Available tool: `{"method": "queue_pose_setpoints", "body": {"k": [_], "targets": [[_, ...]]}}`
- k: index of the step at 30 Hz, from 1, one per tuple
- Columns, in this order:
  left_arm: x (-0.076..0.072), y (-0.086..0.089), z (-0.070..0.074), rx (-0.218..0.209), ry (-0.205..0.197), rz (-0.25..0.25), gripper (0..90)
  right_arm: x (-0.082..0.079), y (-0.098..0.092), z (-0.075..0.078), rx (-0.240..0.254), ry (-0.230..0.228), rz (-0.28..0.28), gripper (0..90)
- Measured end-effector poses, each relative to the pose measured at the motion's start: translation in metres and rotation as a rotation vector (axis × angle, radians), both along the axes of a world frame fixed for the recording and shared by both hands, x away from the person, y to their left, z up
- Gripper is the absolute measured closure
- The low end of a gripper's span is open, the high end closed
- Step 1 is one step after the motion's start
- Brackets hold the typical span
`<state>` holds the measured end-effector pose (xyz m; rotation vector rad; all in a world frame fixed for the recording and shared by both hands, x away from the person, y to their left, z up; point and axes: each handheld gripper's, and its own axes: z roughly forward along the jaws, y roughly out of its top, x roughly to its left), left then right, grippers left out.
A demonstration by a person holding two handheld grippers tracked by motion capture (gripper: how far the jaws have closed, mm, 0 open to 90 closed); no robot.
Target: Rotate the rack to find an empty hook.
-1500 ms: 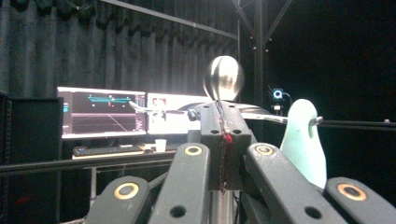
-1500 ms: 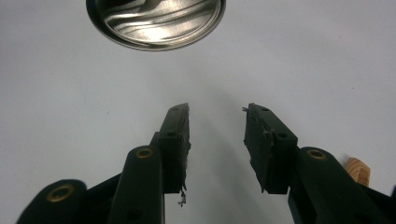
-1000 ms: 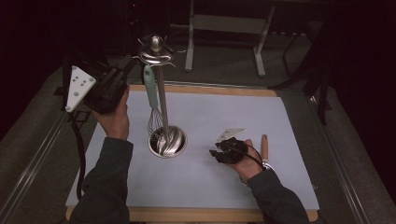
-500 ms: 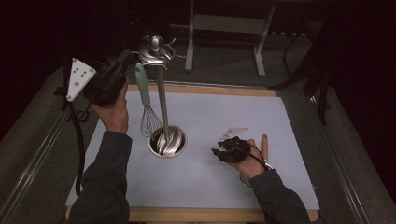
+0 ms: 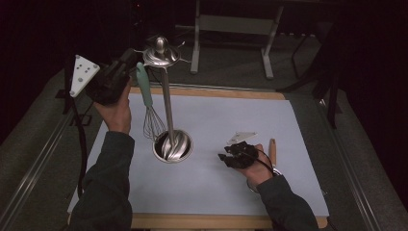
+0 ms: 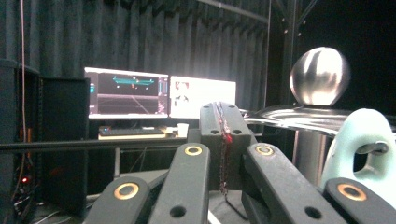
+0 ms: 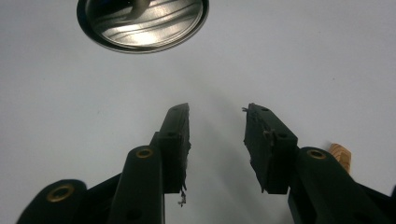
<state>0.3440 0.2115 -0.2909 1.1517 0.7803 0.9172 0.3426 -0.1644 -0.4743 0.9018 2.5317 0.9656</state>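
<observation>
Leftward and clear of the whisk's handle the left tool [image 5: 126, 67] has drawn, jaws closed on nothing. Mint-handled whisk [image 5: 146, 98] hangs from the steel stand [image 5: 166, 103] at the counter's [image 5: 288, 125] middle left. Right tool [image 5: 231, 155] rests near right, jaws apart, empty, beside a wooden handle [image 5: 273, 150].

Wooden table [image 5: 207, 92] under a pale blue mat [image 5: 231, 115]

The steel stand's round base [image 5: 173, 147] sits on the mat left of centre; a wooden handle [image 5: 272, 151] lies near the right edge.
</observation>
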Motion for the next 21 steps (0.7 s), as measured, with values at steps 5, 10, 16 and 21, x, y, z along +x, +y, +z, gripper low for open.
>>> {"method": "queue_pose_setpoints", "body": {"k": [5, 10, 16, 21], "targets": [[-0.004, 0.003, -0.001, 0.008, -0.006, -0.015, 89.8, 0.000, -0.002, 0.001, 0.003, 0.000, -0.003, 59.6], [-0.009, 0.004, -0.003, 0.001, -0.017, -0.023, 89.8, 0.000, -0.005, 0.000, 0.001, 0.001, -0.009, 59.6], [-0.018, 0.008, -0.013, 0.003, -0.027, -0.025, 89.8, 0.000, -0.009, 0.001, 0.006, 0.004, -0.019, 59.4], [-0.026, 0.015, -0.028, -0.007, -0.016, -0.023, 89.8, 0.001, -0.016, 0.002, 0.005, 0.002, -0.033, 59.4]]}}
